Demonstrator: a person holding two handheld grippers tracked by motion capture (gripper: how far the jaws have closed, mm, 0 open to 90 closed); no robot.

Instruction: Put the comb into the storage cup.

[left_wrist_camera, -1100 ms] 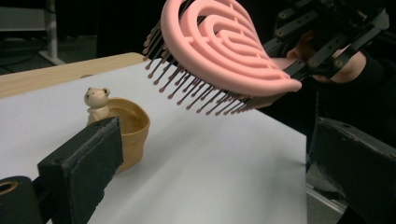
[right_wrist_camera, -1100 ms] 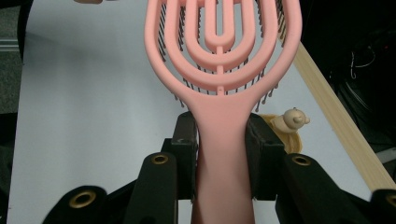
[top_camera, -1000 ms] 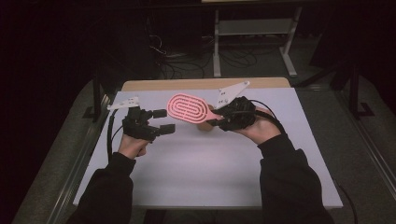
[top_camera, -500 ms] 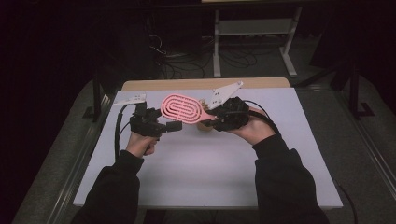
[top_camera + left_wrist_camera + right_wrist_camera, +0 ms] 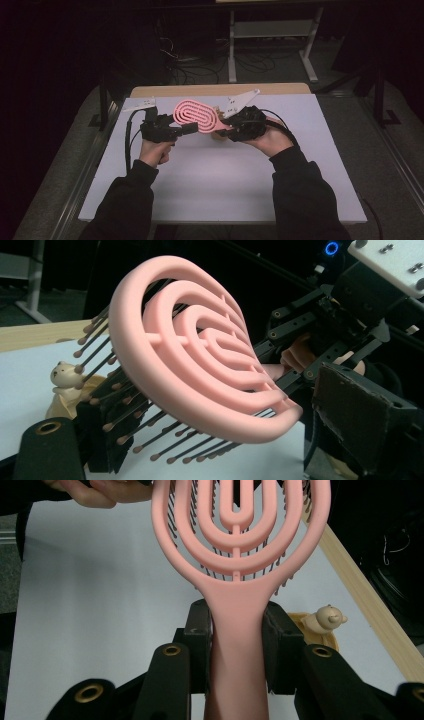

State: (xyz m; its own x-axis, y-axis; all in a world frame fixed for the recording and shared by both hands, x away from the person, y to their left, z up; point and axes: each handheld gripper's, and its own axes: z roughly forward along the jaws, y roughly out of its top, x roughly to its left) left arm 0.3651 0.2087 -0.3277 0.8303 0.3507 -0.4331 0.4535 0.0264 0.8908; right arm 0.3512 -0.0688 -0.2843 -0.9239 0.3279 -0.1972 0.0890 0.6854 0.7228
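A pink vented hairbrush (image 5: 195, 114) with dark bristles is held above the white table. My right gripper (image 5: 227, 126) is shut on its handle (image 5: 235, 645), and the pads press both sides of the handle. My left gripper (image 5: 186, 128) reaches in from the left at the brush head (image 5: 200, 365). Its jaws have just been closing with the lower edge of the head between them. The bristle tips meet the left pad (image 5: 107, 440), while the right pad (image 5: 360, 415) stands just off the pink rim.
A small tan bear figure (image 5: 327, 617) sits on the table under the brush, near the far wooden edge (image 5: 210, 90). The white tabletop (image 5: 225, 175) stretches toward the person. Cables trail from both grippers.
Both hands have drawn closer together and a little farther from the person. The left gripper has come right up to the brush head. The brush stays in the right gripper.
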